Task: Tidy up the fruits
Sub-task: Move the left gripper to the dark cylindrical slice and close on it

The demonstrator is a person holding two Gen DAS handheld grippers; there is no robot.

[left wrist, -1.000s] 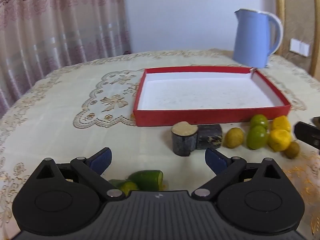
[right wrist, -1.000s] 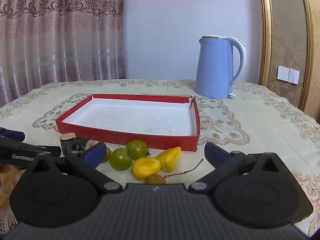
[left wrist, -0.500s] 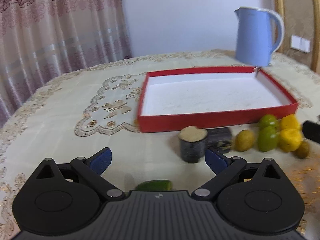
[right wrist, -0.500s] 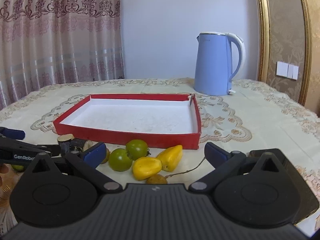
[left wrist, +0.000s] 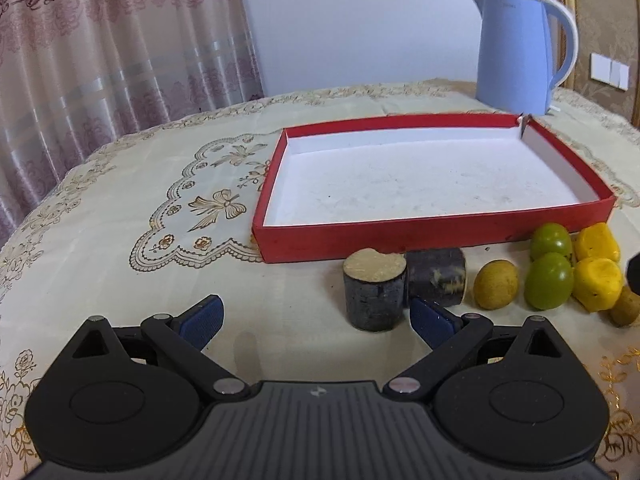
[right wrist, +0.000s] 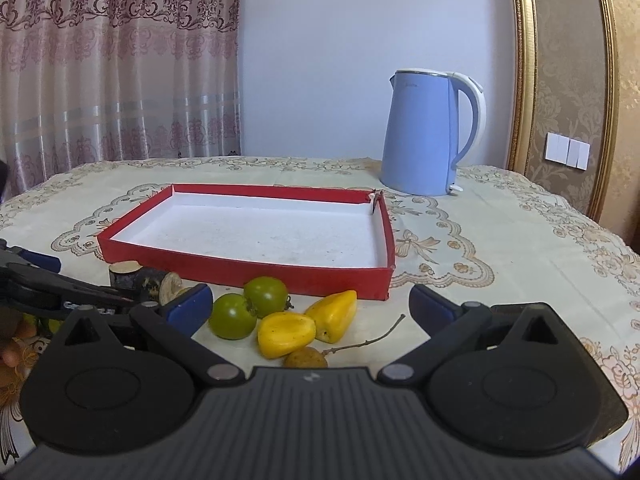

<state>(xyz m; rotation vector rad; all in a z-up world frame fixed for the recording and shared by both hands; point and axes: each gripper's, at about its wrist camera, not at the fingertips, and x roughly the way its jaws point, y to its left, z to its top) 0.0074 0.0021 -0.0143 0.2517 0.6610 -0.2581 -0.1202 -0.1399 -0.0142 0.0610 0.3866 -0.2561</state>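
A shallow red tray (left wrist: 360,236) with a white floor lies on the table, also in the right wrist view (right wrist: 240,264). In front of it lie two dark sugarcane pieces (left wrist: 374,292), a brownish round fruit (left wrist: 495,285), two green tomatoes (left wrist: 548,280) (right wrist: 233,316) and two yellow fruits (left wrist: 598,284) (right wrist: 286,334). A small brown fruit on a stem (right wrist: 306,358) lies nearest the right gripper. My left gripper (left wrist: 316,316) is open and empty, just short of the sugarcane. My right gripper (right wrist: 310,304) is open and empty above the fruit cluster.
A blue electric kettle (left wrist: 516,52) (right wrist: 428,132) stands behind the tray at the back right. An embroidered cream tablecloth (left wrist: 140,216) covers the round table. Curtains hang behind. The left gripper's arm (right wrist: 48,292) shows at the left edge of the right wrist view.
The left gripper has moved forward, past the green fruit pieces that lay under it; they are out of view. The right gripper has risen slightly. Both stay open.
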